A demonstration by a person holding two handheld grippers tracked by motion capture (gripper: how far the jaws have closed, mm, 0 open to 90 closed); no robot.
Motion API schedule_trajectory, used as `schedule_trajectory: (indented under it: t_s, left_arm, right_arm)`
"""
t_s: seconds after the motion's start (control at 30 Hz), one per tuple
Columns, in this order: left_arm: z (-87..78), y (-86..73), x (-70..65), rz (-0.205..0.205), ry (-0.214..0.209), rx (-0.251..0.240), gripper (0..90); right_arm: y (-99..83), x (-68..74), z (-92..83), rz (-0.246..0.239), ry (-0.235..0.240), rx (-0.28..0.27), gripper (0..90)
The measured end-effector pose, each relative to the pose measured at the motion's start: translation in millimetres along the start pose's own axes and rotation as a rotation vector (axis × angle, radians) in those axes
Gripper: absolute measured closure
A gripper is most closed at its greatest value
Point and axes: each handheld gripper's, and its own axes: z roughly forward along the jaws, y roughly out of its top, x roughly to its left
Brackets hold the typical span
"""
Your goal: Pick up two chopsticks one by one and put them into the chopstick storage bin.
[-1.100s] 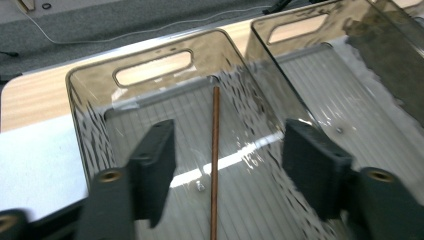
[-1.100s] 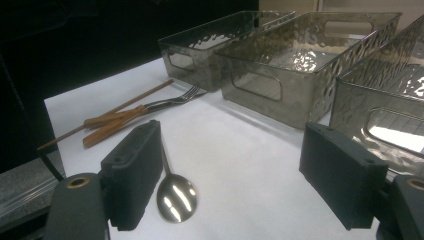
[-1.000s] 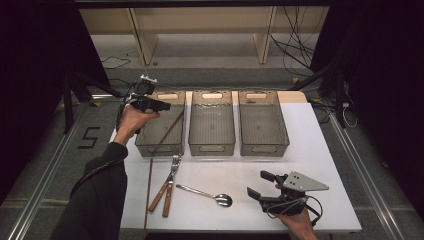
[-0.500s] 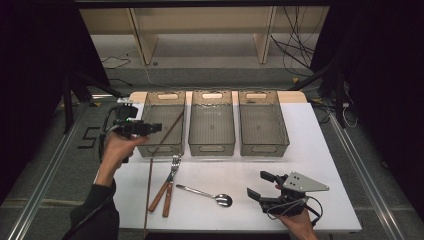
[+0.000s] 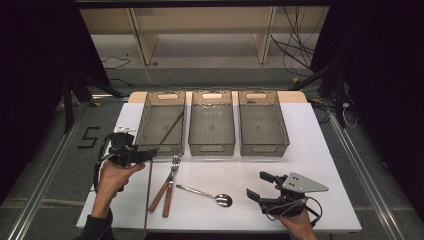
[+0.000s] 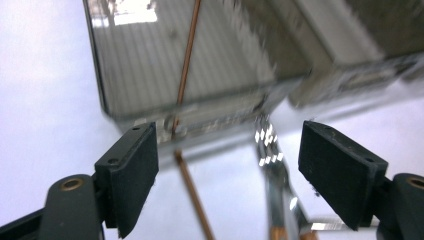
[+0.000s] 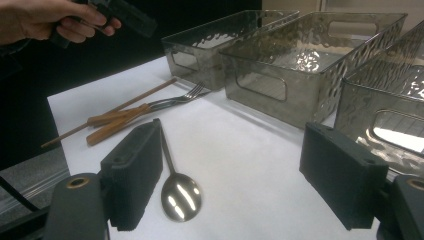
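Note:
My left gripper [image 5: 151, 153] hovers off the near left corner of the left bin [image 5: 160, 148], jaws pointing right. Its jaws have just been opening wider and hold nothing. In the left gripper view [image 6: 227, 175] one brown chopstick [image 6: 189, 50] leans inside that bin. A second chopstick [image 6: 192, 192] and a fork [image 6: 272, 165] lie on the table beyond the pads. From above, the loose chopstick [image 5: 149, 192], two wooden-handled forks [image 5: 167, 185] and a spoon [image 5: 205, 194] lie on the white table. My right gripper [image 5: 256, 185] rests open near the front edge, the spoon [image 7: 181, 196] just ahead of its left pad.
Three smoked clear bins stand side by side at the back; the middle bin [image 5: 212, 148] and right bin [image 5: 263, 148] hold nothing. The white tabletop [image 5: 320, 150] ends close behind my right hand. Dark floor with rails lies on both sides.
My left hand has drawn back from above the left bin toward the near left and lower, and its jaws stand a little wider. The right gripper has stayed put.

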Motion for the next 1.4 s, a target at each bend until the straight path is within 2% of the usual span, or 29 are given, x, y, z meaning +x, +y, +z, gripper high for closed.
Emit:
schedule_trajectory:
  t_s: [0.27,0.33,0.4,0.47,0.6,0.87,1.13,1.4]
  left_arm:
    - [5.7,-30.2,-3.1,-0.003,0.029,0.102,26.5]
    - [7.2,-36.7,-3.8,-0.004,0.023,0.126,28.6]
    - [8.5,-42.1,-6.1,0.015,0.042,0.158,29.3]
    - [11.4,-46.0,-6.8,0.010,0.028,0.174,31.8]
    - [15.3,-52.8,-5.8,0.003,0.034,0.210,38.2]
    - [18.3,-58.5,-11.4,0.043,0.028,0.276,47.0]
    - [22.4,-62.9,-13.7,0.055,0.029,0.299,52.8]
    - [28.6,-65.7,-18.4,0.088,0.028,0.333,57.5]
  right_arm:
    - [0.3,1.7,-0.9,-0.007,0.002,0.001,25.7]
    - [0.3,2.5,-0.5,-0.007,0.000,0.002,25.7]
    - [0.0,2.1,-0.2,-0.002,0.003,0.007,25.7]
    - [-0.3,1.8,0.4,-0.004,0.005,0.010,25.7]
    - [-0.2,2.5,0.1,-0.004,0.005,0.008,25.7]
    - [-0.8,2.5,1.5,-0.006,0.008,0.015,26.1]
    - [-1.0,2.3,1.5,-0.003,0.007,0.014,26.2]
    - [-1.4,2.3,2.2,-0.006,0.009,0.019,26.2]
